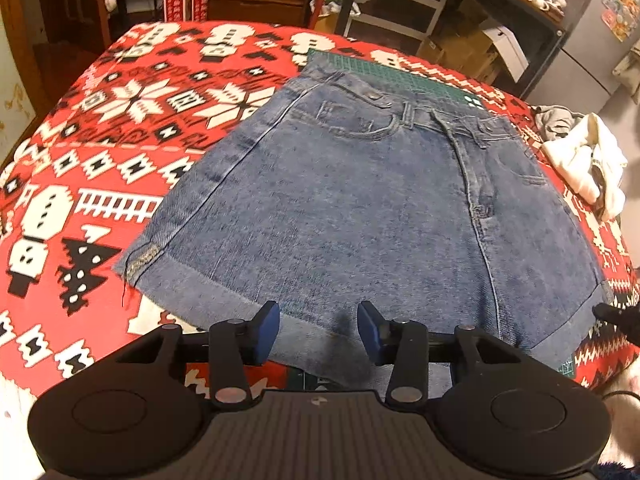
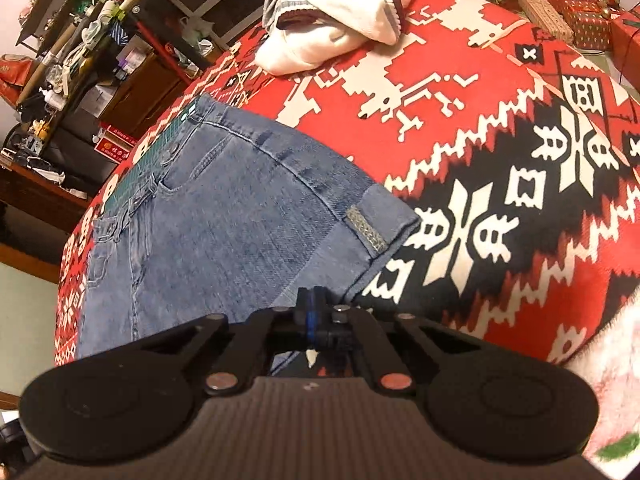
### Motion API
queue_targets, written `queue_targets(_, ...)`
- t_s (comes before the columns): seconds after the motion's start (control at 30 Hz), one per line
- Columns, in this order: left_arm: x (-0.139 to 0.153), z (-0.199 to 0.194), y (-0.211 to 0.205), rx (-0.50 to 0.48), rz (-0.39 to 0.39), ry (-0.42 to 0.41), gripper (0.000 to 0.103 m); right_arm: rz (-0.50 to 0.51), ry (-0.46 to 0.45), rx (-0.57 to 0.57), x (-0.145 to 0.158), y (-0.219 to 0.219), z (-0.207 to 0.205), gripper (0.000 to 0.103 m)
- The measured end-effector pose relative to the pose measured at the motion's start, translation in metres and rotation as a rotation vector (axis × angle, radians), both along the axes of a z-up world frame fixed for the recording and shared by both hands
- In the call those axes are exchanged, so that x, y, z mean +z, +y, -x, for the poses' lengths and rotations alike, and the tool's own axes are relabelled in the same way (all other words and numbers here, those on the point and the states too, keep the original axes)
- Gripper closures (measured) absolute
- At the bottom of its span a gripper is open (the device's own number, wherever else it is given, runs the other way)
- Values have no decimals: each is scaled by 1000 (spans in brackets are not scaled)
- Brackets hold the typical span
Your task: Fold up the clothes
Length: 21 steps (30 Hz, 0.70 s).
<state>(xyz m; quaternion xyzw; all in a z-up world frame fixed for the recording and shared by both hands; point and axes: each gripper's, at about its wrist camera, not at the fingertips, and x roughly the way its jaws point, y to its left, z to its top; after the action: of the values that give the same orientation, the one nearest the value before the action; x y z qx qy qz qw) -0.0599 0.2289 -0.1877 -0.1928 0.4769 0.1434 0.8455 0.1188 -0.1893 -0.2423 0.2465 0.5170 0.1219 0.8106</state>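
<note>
Denim shorts (image 1: pixel 360 208) hem beside left claw (image 1: pixel 318 330)

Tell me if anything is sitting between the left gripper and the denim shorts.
Nothing visible does. The left gripper is open, its fingers right over the near cuffed hem of the denim shorts, which lie flat on the red patterned cover. The white garment lies off to the side, past the shorts' far edge.

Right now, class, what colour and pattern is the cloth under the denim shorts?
The cloth is red with white and black snowflake and snowman motifs, clearest in the left wrist view.
</note>
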Motion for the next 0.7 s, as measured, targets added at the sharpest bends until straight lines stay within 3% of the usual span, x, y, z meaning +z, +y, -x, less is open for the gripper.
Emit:
queue_targets(0.23, 5, 7, 1, 9, -6, -25, 60, 33, 19, 11, 5, -5, 10, 103)
queue_targets(0.33, 7, 10, 3, 17, 14, -36, 60, 91, -60, 62, 22, 12, 17, 99)
queue_targets(0.47, 6, 6, -5, -34, 21, -37, 60, 154, -117, 140, 29, 41, 21, 96)
queue_targets(0.7, -10, 5, -25, -109, -40, 24, 66, 212, -110, 209, 15, 56, 34, 100)
